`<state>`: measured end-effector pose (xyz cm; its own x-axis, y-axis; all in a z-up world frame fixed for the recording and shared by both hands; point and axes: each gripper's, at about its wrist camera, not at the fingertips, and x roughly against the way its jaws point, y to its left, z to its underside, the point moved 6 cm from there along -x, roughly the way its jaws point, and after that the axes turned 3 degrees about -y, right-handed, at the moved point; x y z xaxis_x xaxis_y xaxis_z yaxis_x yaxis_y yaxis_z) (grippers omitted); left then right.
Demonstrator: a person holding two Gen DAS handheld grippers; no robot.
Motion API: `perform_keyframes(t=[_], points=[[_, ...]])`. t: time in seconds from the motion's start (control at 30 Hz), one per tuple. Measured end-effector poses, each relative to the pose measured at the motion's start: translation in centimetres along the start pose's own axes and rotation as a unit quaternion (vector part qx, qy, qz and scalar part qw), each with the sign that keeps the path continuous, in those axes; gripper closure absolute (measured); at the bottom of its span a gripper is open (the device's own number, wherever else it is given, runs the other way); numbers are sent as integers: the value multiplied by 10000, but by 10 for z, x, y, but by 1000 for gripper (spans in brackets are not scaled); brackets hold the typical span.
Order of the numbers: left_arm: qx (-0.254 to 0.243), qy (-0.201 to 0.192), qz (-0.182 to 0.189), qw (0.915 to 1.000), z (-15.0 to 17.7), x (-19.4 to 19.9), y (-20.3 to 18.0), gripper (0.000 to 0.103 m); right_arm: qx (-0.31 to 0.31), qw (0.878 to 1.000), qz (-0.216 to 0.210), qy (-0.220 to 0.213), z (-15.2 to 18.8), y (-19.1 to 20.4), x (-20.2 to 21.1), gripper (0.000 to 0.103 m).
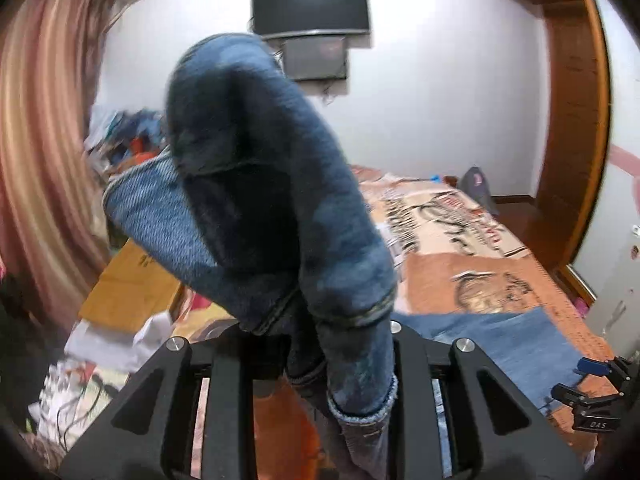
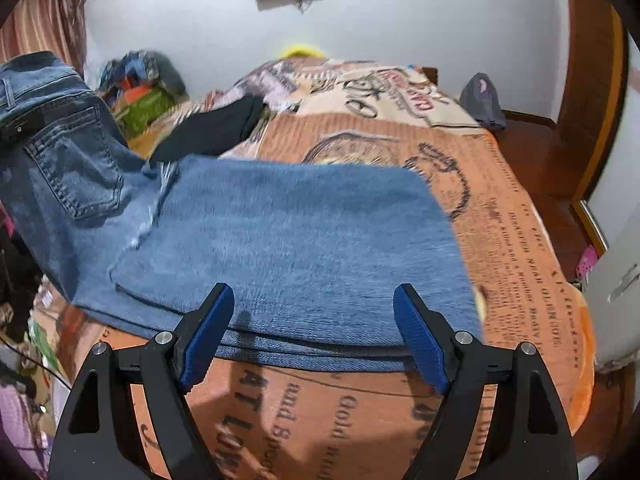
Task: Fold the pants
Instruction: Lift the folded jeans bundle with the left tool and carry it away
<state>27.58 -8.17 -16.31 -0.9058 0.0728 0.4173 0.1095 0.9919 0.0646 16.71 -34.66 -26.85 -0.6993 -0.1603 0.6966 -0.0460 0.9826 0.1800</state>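
Observation:
A pair of blue jeans (image 2: 300,232) lies across the orange printed blanket (image 2: 500,200) on the bed, its legs folded flat. The waist end with a back pocket (image 2: 76,172) is lifted off the bed at the left. In the left wrist view a bunched fold of the jeans (image 1: 256,184) rises straight out of my left gripper (image 1: 304,332), which is shut on the denim; the cloth hides its fingertips. My right gripper (image 2: 316,320) hovers open over the near edge of the folded legs, its blue pads (image 2: 212,332) wide apart with nothing pinched. The right gripper (image 1: 592,392) also shows low at the right of the left wrist view.
A black garment (image 2: 216,128) lies on the bed beyond the jeans. A heap of clothes and bags (image 2: 140,80) sits at the far left, a cardboard box (image 1: 128,280) and papers beside the bed. A wooden door frame (image 1: 576,120) stands right, a wall TV (image 1: 310,4) ahead.

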Motion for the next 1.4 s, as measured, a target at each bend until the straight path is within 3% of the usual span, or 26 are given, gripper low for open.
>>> perform_keyframes(t=[0.3,0.67,0.97,1.23,1.4], points=[[-343,-146,474,9982,-20,8,-55,80,-223,9993,162,260,19,-31,-14,23],[-794,-37,1124,9905,-14,0,-136,81,-470,9986,-174,156,22,-36,-15,20],[-1107,466,1669,9786,10,-29,-187,81,-574,9979,-308,45,24,-36,-15,20],[-1552,999,1882,9646,50,-50,-239,81,-685,9966,-453,-54,24,-42,-3,25],[-2118,1188,1862,9520,82,-53,-275,81,-970,9945,-357,-168,25,-71,23,25]])
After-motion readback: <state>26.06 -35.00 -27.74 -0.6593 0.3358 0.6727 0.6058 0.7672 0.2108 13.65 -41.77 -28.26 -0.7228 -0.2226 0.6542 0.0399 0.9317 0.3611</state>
